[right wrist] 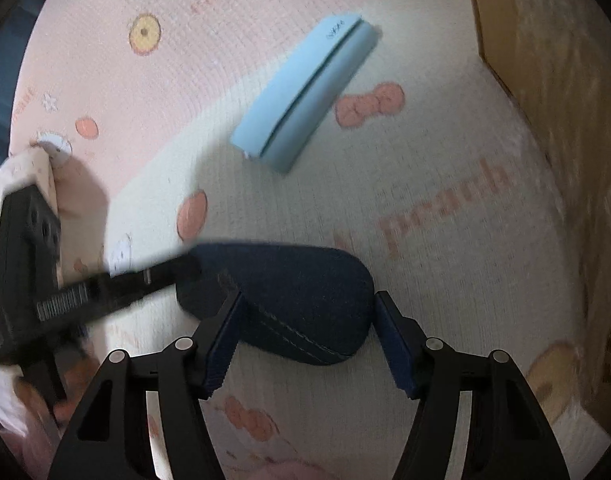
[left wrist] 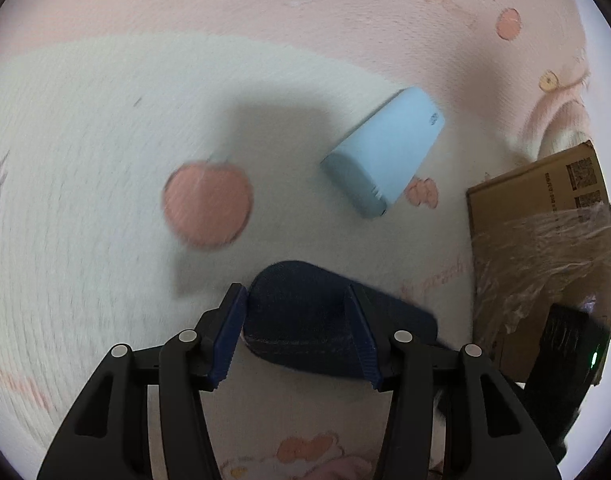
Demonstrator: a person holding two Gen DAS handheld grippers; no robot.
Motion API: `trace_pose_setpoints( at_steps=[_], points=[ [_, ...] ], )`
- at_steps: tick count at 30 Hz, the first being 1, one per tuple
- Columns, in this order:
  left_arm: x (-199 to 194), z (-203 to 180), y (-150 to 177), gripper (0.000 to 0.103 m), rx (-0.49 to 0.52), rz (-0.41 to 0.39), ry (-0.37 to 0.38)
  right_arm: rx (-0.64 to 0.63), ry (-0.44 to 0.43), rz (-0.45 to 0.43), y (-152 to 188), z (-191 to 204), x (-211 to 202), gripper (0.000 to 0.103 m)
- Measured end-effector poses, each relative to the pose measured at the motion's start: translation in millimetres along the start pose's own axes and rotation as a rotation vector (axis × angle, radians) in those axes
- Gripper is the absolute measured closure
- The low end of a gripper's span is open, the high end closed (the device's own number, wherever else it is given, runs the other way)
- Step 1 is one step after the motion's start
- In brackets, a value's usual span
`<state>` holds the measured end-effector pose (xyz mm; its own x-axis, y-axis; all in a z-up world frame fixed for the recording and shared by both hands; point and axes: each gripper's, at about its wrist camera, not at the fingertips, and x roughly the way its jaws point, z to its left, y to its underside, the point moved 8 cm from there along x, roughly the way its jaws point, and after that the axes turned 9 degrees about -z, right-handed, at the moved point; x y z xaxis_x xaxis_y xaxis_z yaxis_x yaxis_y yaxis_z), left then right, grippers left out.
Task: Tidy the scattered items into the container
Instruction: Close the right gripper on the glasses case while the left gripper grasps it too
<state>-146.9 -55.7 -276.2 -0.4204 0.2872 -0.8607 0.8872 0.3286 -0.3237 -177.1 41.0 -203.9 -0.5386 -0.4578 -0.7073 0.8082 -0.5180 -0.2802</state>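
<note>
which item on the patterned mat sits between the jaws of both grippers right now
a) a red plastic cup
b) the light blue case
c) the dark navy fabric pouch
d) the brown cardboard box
c: the dark navy fabric pouch lies between the pads of the right gripper and of the left gripper, while the light blue case lies apart on the patterned mat and the brown cardboard box stands off to the side.

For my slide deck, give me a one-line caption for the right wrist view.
Both grippers straddle a dark blue case on a peach-print mat; a light blue case lies beyond.
</note>
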Motion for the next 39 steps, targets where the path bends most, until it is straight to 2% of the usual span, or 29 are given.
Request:
trace_pose_setpoints(
  at_steps=[2,4,7,9,14,17,21,25,29,34,39],
  points=[
    [5,-6,-7,0.049,0.033,0.001,0.009,-0.035,0.011,0.012,4,2,-1,0.039],
    [5,-6,-12,0.049,0.020,-0.006,0.028,-0.069,0.023,0.023,4,4,-1,0.039],
    [-5,4,-9,0.049,-0.063,-0.040,0.062,-0.155,0.087,-0.005,-5,7,-9,0.039],
    [-13,15,3,0.049,-0.123,-0.040,0.067,-0.213,0.101,-0.026,-14,11,-15,0.039],
    [-8,25,37,0.048,-0.278,0.030,0.151,-0.289,0.071,-0.016,-26,23,-8,0.038],
    [-1,18,44,0.048,-0.336,0.047,0.197,-0.342,0.043,0.020,-29,31,3,0.038],
    [4,0,39,0.048,-0.268,0.038,0.182,-0.435,0.021,0.075,-24,35,13,0.038],
    [5,-9,22,0.052,-0.181,0.010,0.162,-0.426,-0.015,0.106,-15,35,11,0.038],
    [10,-16,8,0.052,-0.133,0.030,0.177,-0.440,0.010,0.114,-9,34,13,0.038],
    [16,-10,13,0.052,-0.196,0.046,0.209,-0.443,0.039,0.107,-10,40,20,0.038],
    [23,-5,18,0.052,-0.311,0.094,0.297,-0.494,0.094,0.119,-5,43,29,0.038]
  ],
)
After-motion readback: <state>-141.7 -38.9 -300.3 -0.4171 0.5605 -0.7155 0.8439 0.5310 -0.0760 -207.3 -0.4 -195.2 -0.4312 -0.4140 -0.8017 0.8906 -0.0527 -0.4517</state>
